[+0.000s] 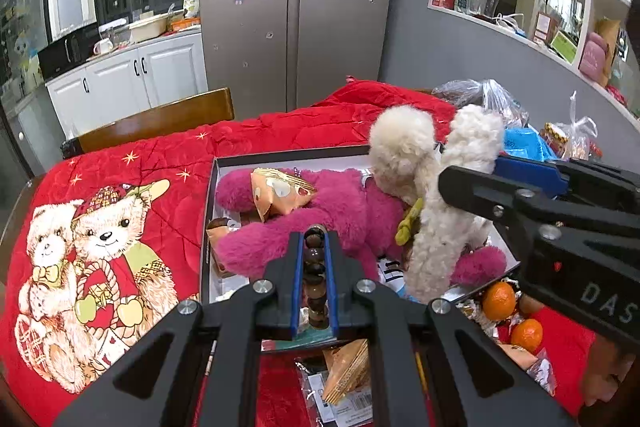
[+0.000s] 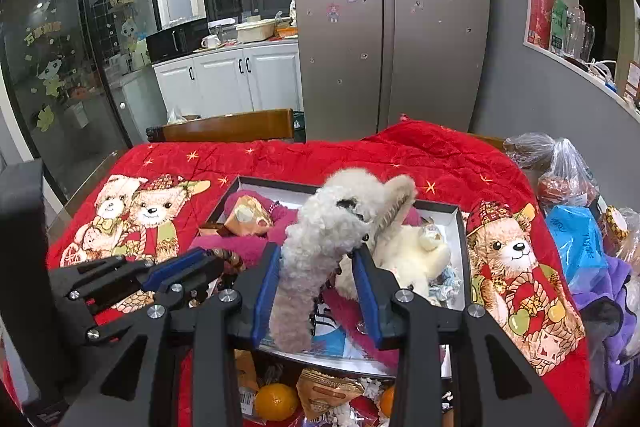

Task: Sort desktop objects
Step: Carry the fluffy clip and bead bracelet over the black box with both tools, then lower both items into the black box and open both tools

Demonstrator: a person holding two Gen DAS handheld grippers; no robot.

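My left gripper (image 1: 315, 239) is shut on a string of brown beads (image 1: 314, 267), held over the near edge of an open box (image 1: 288, 153) with a white inside. In the box lie a pink plush toy (image 1: 340, 211) and a gold wrapped packet (image 1: 276, 193). My right gripper (image 2: 318, 251) is shut on a fluffy white plush toy (image 2: 320, 227), which hangs over the box. A cream plush (image 2: 412, 255) lies in the box behind it. In the right wrist view the left gripper (image 2: 188, 265) shows at the left.
A red blanket (image 1: 132, 155) printed with bears covers the table. Two oranges (image 1: 498, 301) and snack packets (image 1: 348, 367) lie near the front edge. Plastic bags (image 2: 560, 167) pile up at the right. A wooden chair back (image 1: 160, 119) stands at the far side.
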